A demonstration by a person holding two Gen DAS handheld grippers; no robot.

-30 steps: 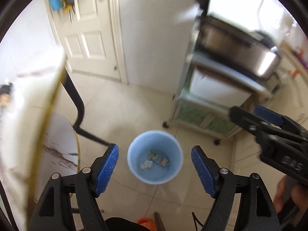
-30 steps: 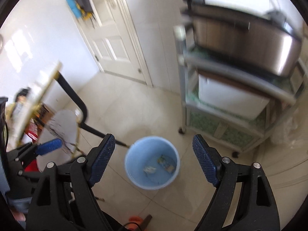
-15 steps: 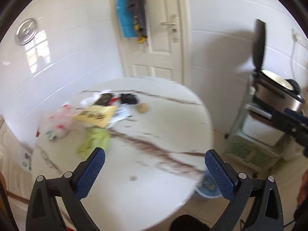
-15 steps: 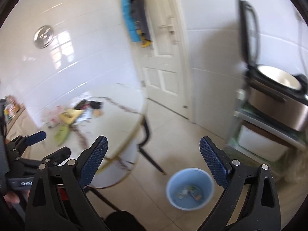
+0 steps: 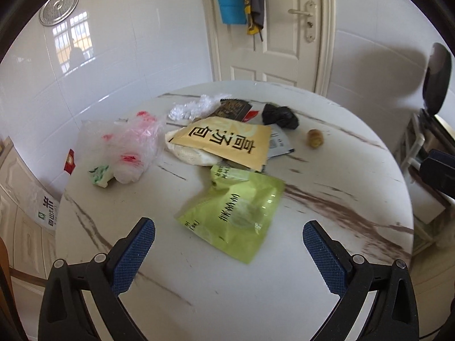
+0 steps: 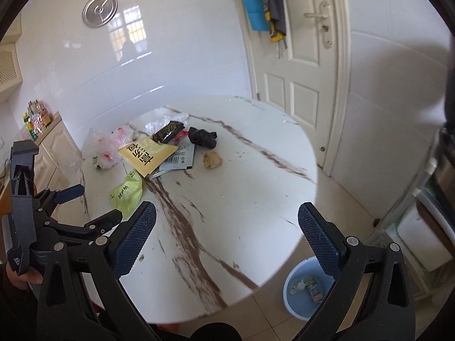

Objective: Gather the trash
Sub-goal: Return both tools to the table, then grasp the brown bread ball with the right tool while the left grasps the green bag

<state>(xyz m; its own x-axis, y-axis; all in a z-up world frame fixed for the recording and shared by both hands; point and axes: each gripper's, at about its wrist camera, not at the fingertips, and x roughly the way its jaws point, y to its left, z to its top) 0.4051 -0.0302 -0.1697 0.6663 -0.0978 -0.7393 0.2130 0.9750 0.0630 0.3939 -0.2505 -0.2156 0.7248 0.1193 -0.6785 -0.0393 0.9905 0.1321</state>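
Trash lies on a round white marble table: a green packet, a yellow packet, a clear plastic bag with red print, a black crumpled bag, a small brown lump, clear wrap. My left gripper is open and empty, just short of the green packet. My right gripper is open and empty over the table's near side. The blue bin stands on the floor at the lower right, with some trash in it. The left gripper also shows in the right wrist view.
A white door with hanging clothes stands behind the table. A metal shelf cart with a cooker is at the right. Cream cabinets run along the left wall.
Both grippers have swung up from over the blue bin on the floor to over the table. The left one has closed in on the green packet. Both stay open.
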